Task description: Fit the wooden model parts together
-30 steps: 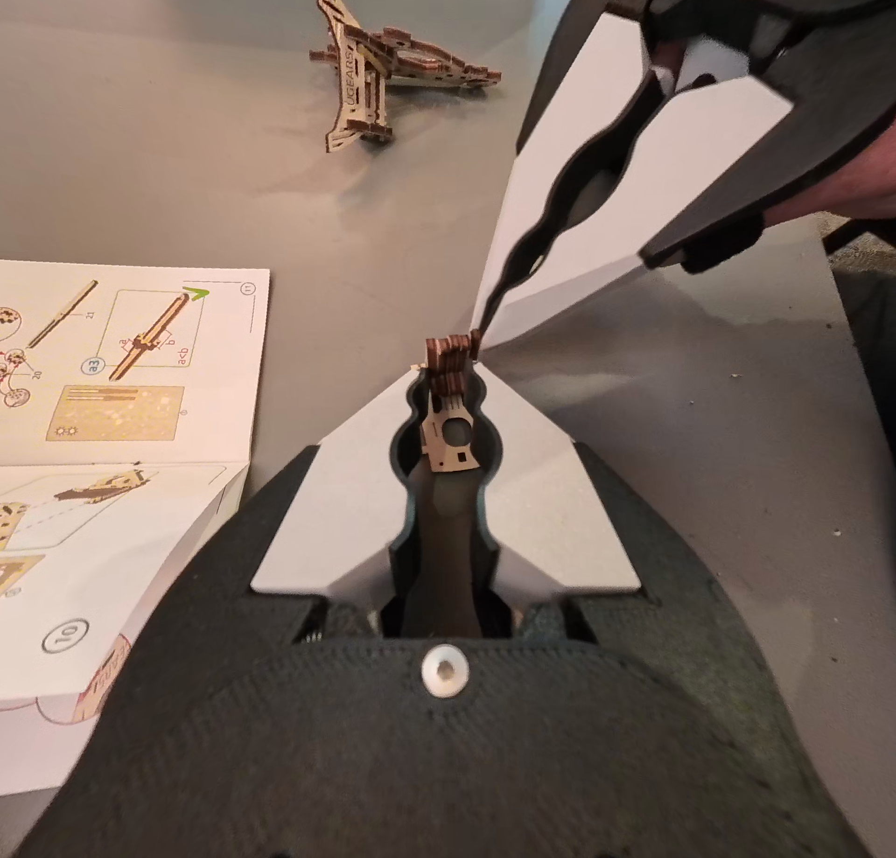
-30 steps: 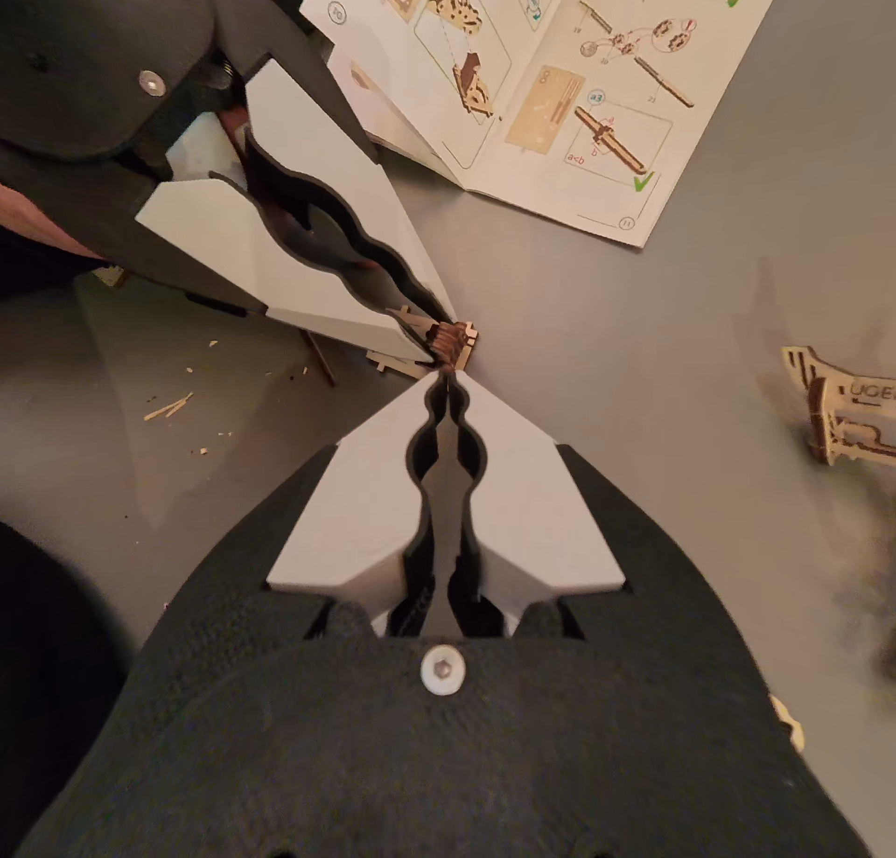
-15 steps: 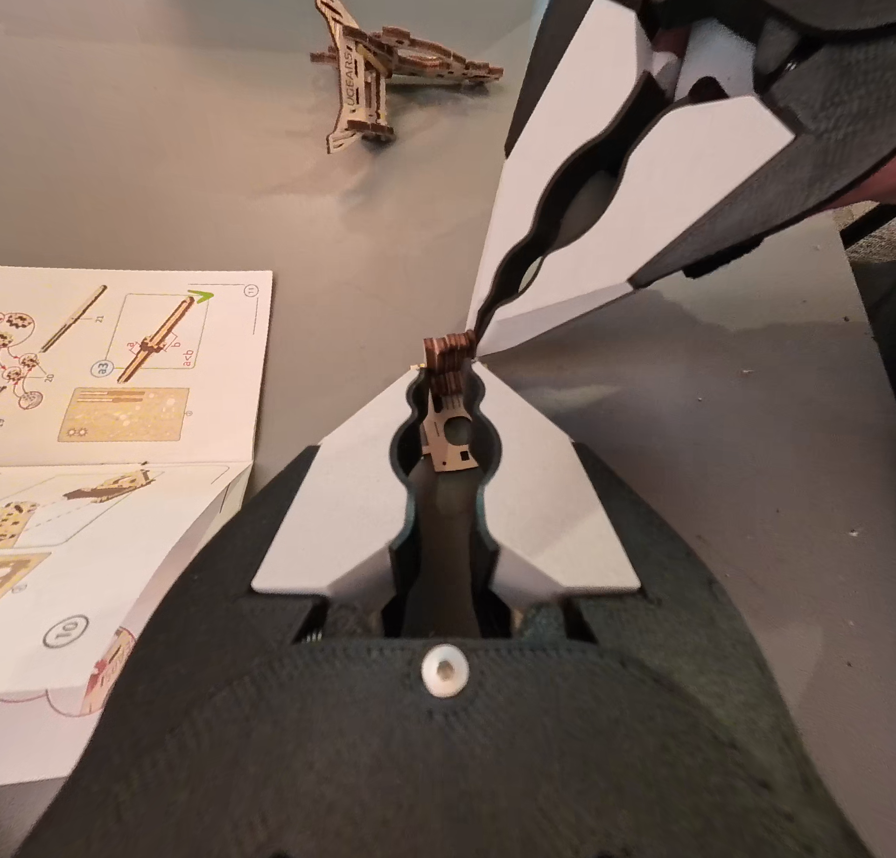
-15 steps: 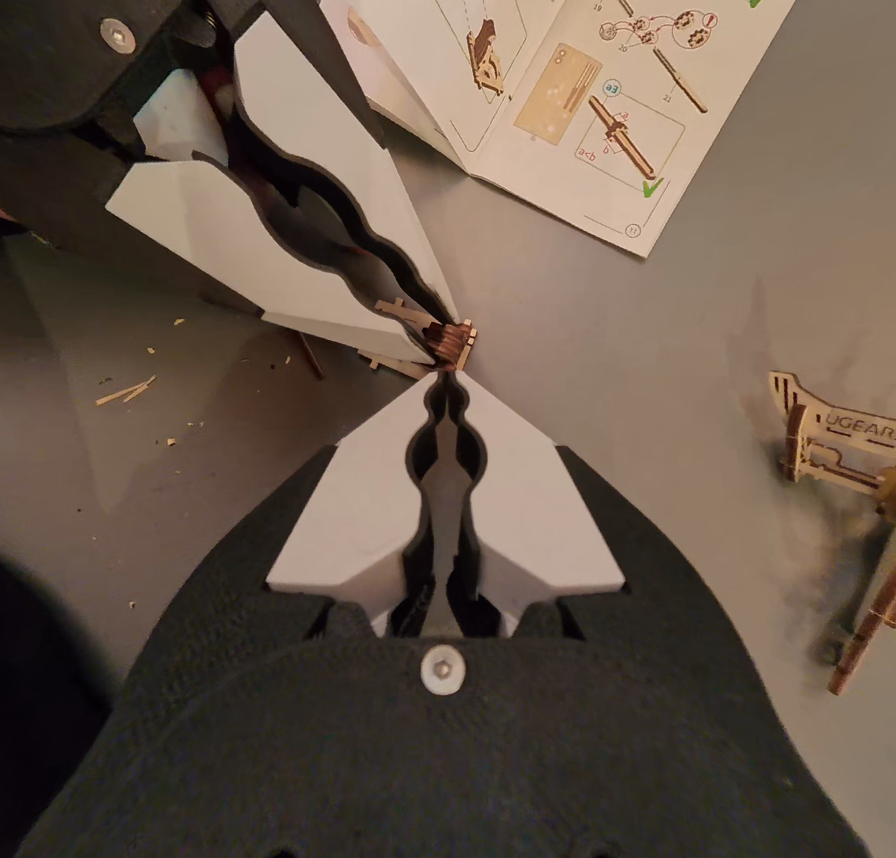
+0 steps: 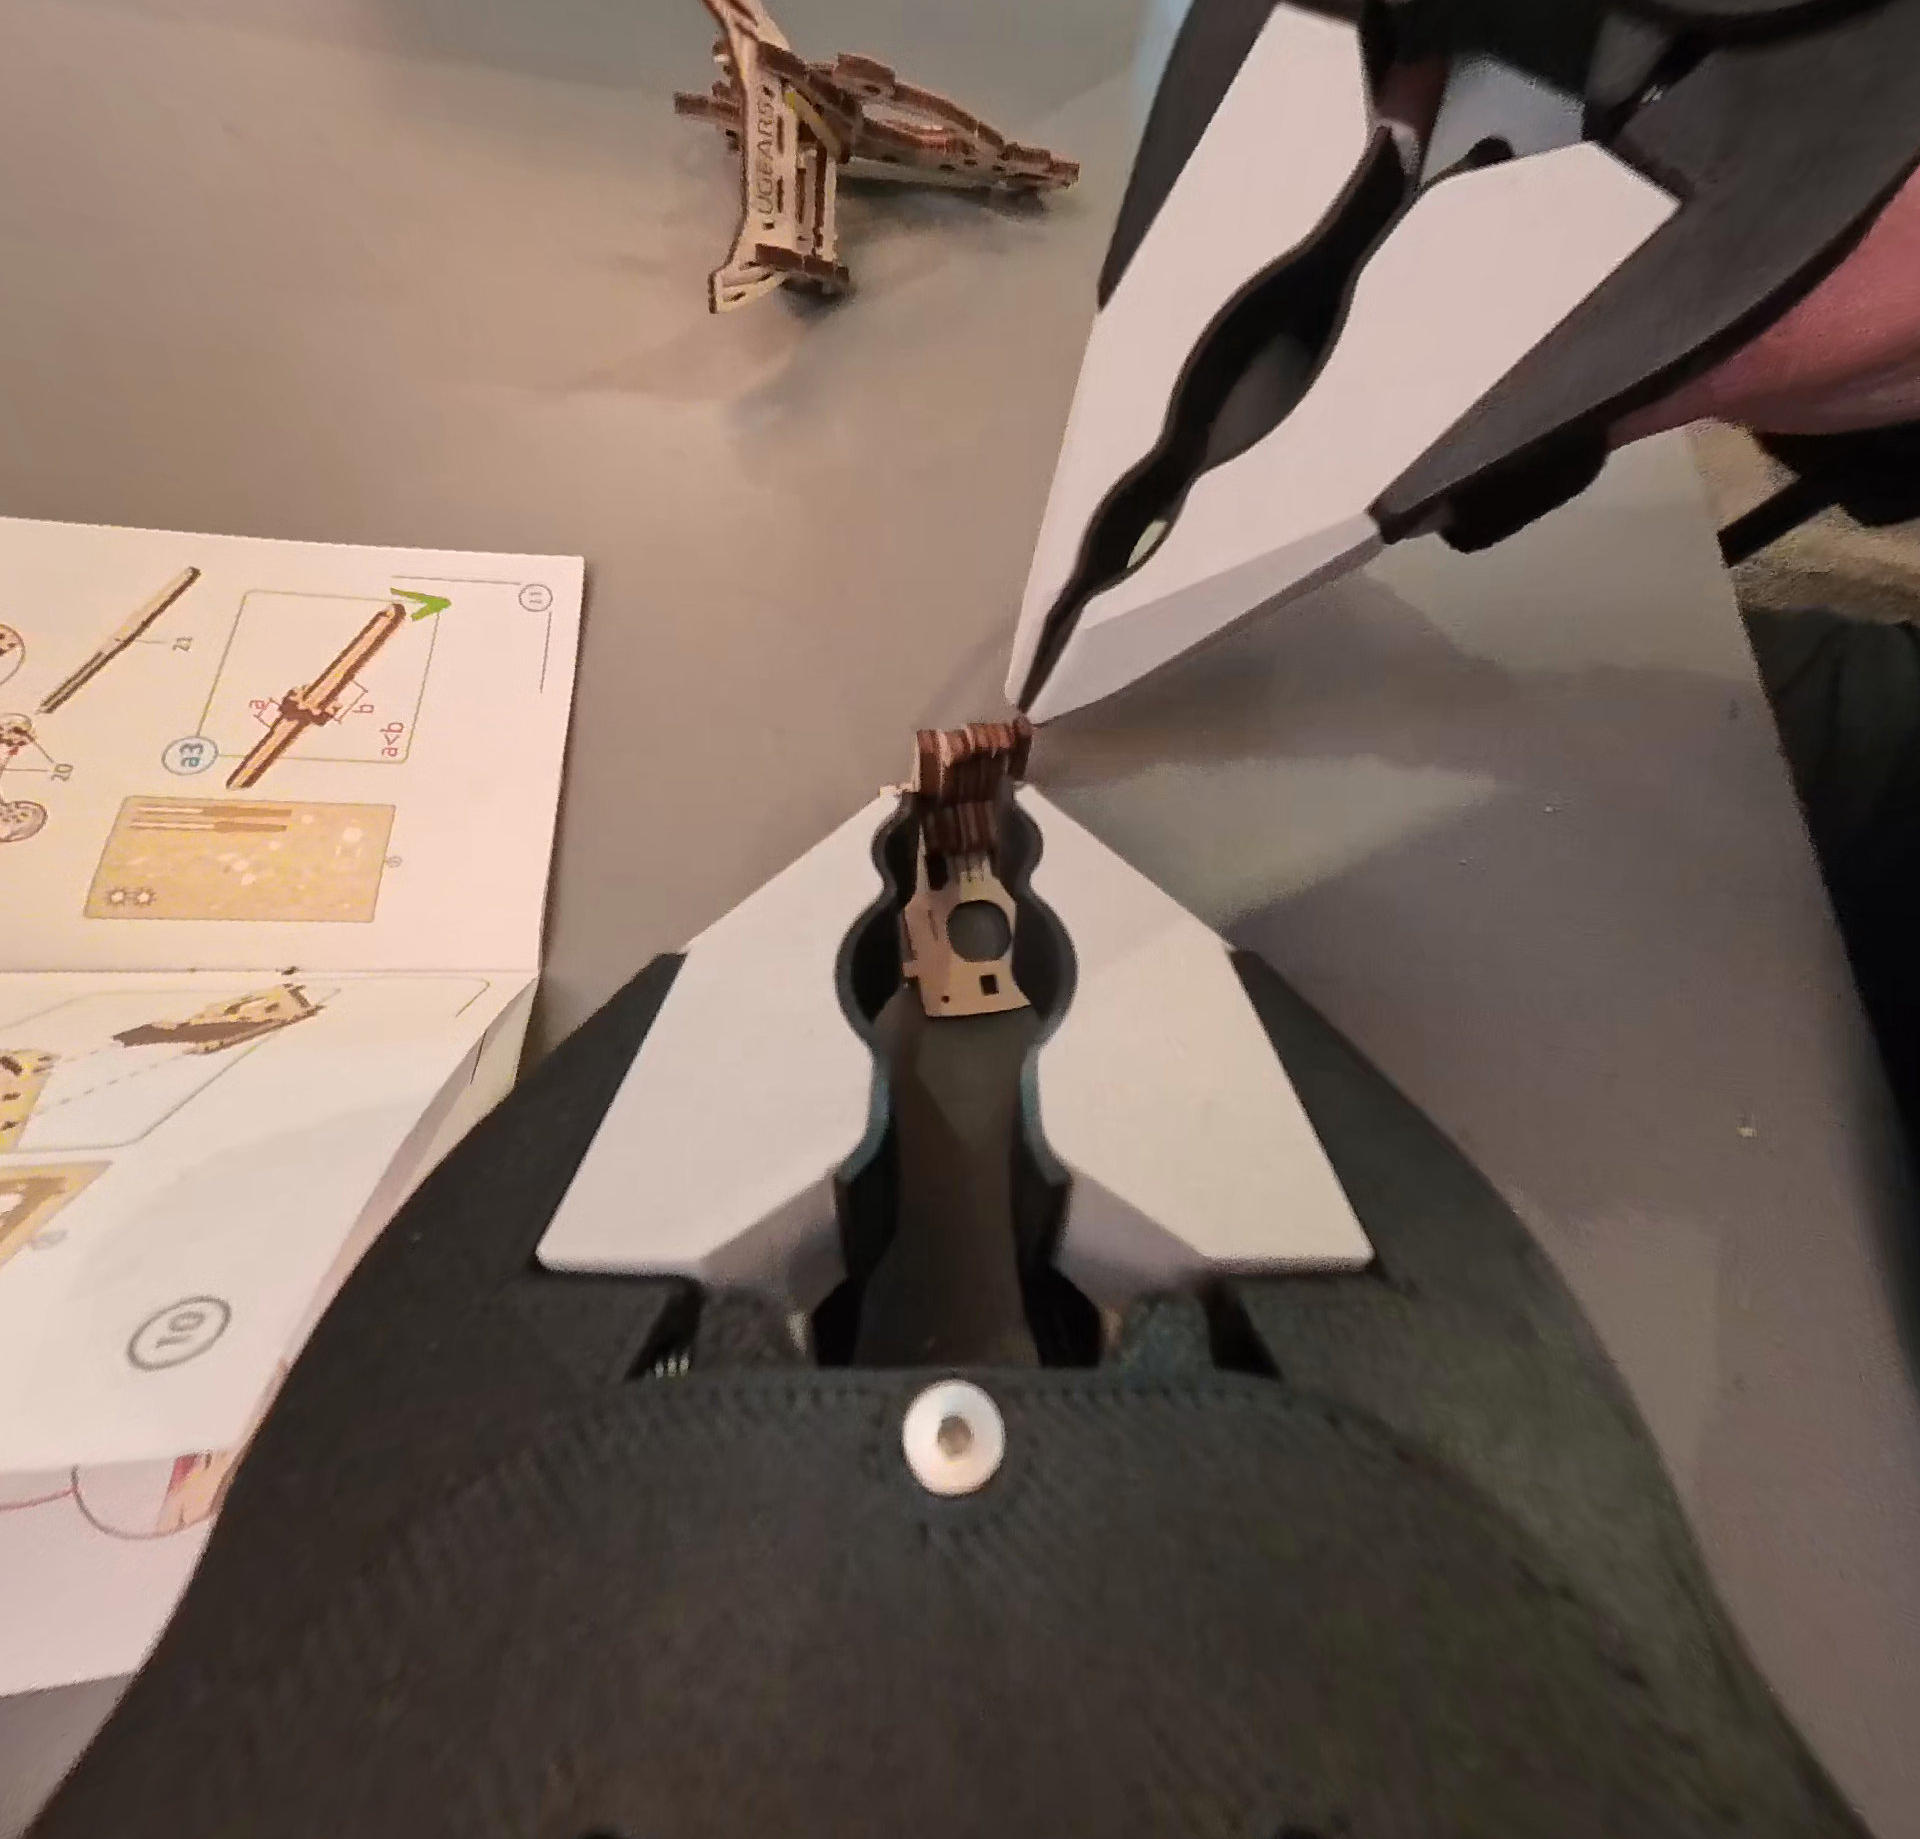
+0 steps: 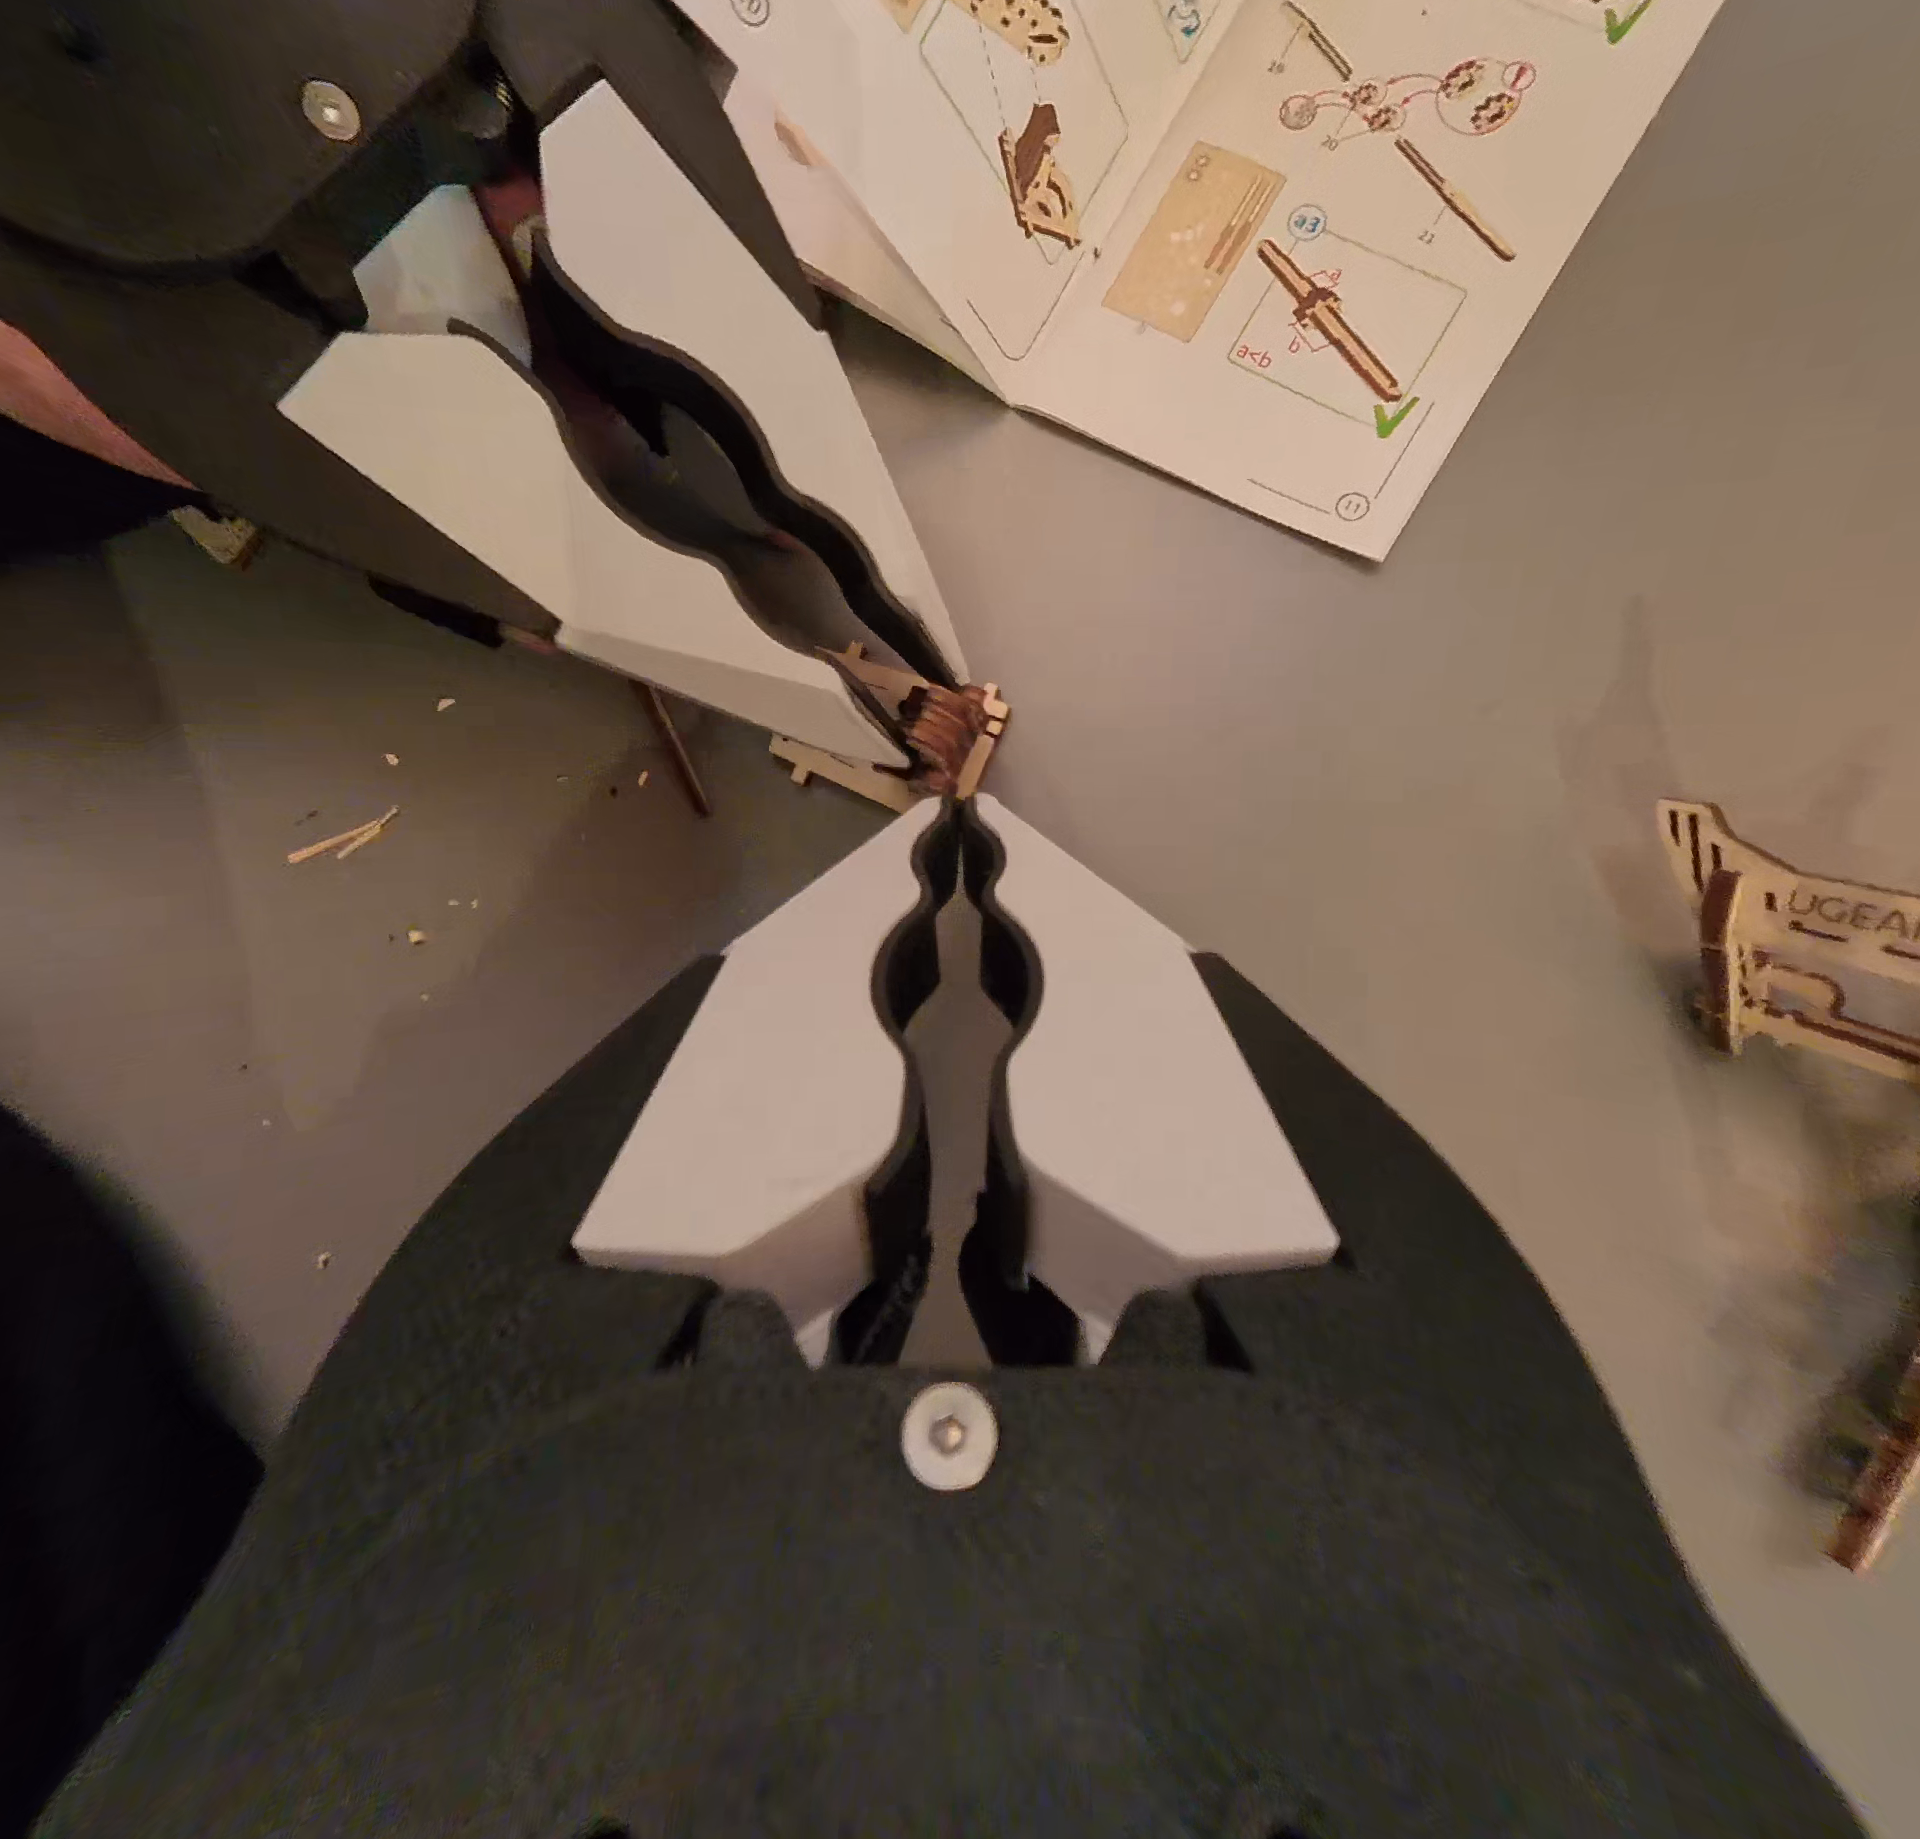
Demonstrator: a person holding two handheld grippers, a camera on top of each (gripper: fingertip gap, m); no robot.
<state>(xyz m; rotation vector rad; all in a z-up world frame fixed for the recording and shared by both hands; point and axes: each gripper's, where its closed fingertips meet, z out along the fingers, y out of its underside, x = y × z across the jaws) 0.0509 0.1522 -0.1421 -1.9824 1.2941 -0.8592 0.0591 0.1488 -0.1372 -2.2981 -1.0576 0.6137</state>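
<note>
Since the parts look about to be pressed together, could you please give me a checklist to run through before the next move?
1. Left tongs shut on the wooden part: ok.
2. Right tongs shut, tips at the part's layered end: ok.
3. Whether the right tongs actually pinch anything: cannot tell.
4. Both tongs meet at the part, above the table: ok.
5. Manual open and in view: ok.
6. Loose splinters lie clear of the joint: ok.
</note>
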